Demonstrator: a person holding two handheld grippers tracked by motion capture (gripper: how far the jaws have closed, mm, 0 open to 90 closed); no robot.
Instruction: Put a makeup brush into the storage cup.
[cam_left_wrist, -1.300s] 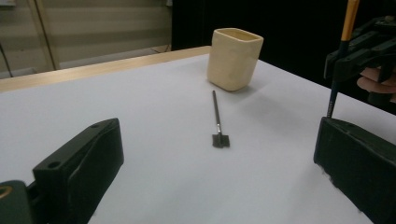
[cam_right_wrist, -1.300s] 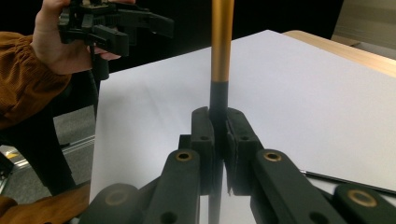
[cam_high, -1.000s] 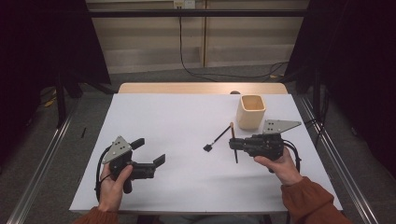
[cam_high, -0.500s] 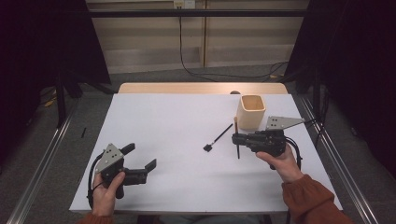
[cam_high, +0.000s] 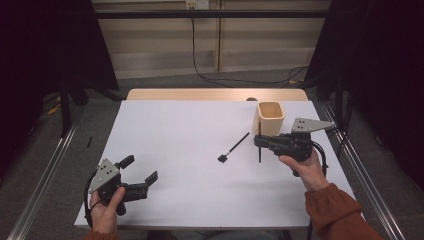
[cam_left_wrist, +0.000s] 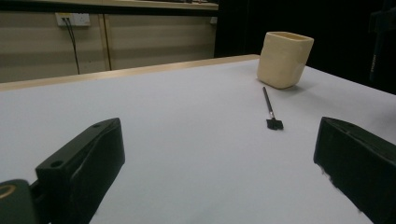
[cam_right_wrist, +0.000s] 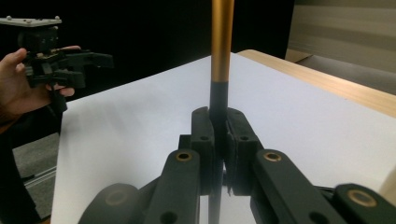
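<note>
Between my right gripper's (cam_right_wrist: 219, 135) pads I had the thin brush (cam_right_wrist: 221, 42) clamped tight, jaws shut on its dark lower section w/ the gold-orange shaft rising straight up. From the high view that gripper (cam_high: 260, 142) sat just beside the cream cup (cam_high: 270, 117), the stick running roughly upright thru the jaws, near the table's right side. I judged it light, stiff, smooth, prob a bit slippery, so a firm pinch low on the shaft seemed right; a loose hold could let it swivel. My left gripper (cam_high: 136, 171) was wide open, nothing between the jaws, held low over the near-left corner of the white table (cam_high: 190, 130), well apart from everything. A second brush (cam_high: 233, 147) lay flat mid-table, its dark squarish head twd me, its tail pointing at the cup; also light, best taken mid-shaft, I reckoned. In the left gripper view the cup (cam_left_wrist: 284, 58) stood upright. As for contents, the interior looked empty as far as I could see; bottom not fully visible.
</note>
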